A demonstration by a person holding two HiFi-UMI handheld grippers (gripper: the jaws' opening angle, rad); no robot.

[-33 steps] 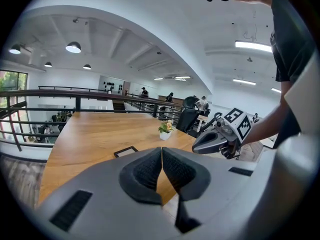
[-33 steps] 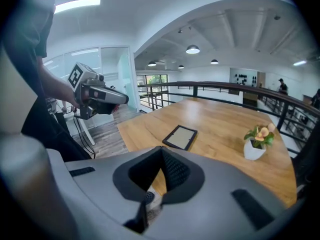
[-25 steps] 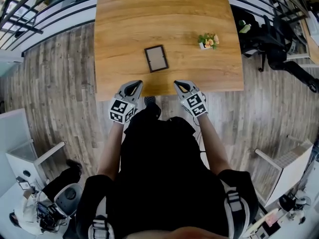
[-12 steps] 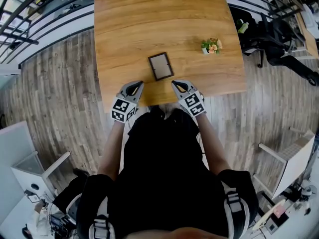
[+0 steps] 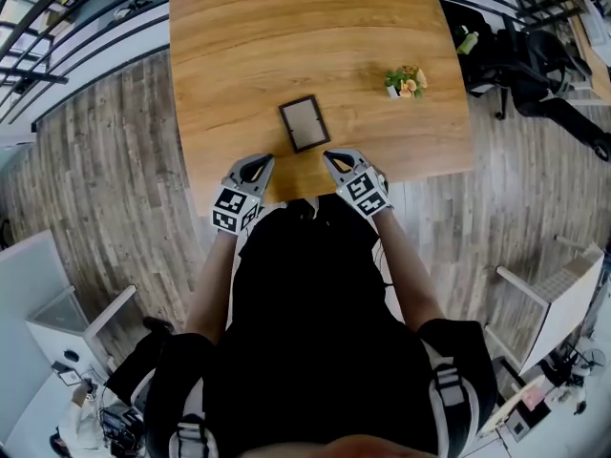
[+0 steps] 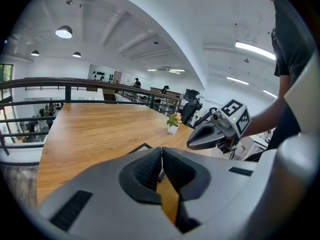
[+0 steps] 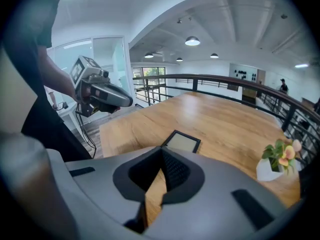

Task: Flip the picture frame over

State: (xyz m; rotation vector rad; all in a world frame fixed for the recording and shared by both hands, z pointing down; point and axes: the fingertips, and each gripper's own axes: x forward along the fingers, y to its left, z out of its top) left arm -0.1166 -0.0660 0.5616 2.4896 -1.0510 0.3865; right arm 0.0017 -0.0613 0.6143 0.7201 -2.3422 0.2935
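Observation:
A dark picture frame with a pale grey face lies flat on the wooden table, near its front edge. My left gripper hovers over that edge, just left and short of the frame, jaws shut on nothing. My right gripper is level with it, just right of the frame, also shut and empty. In the right gripper view the frame shows ahead beyond the fingertips. In the left gripper view only a corner of the frame peeks over the fingers, and the right gripper shows to the right.
A small white pot of flowers stands on the table right of the frame, seen too in the right gripper view. Railings run behind the table. Black chairs stand at the right and white furniture on the wooden floor.
Both grippers have moved forward over the table's front edge, closer to the frame. The right one has also shifted left toward it. The frame has not moved on the table.

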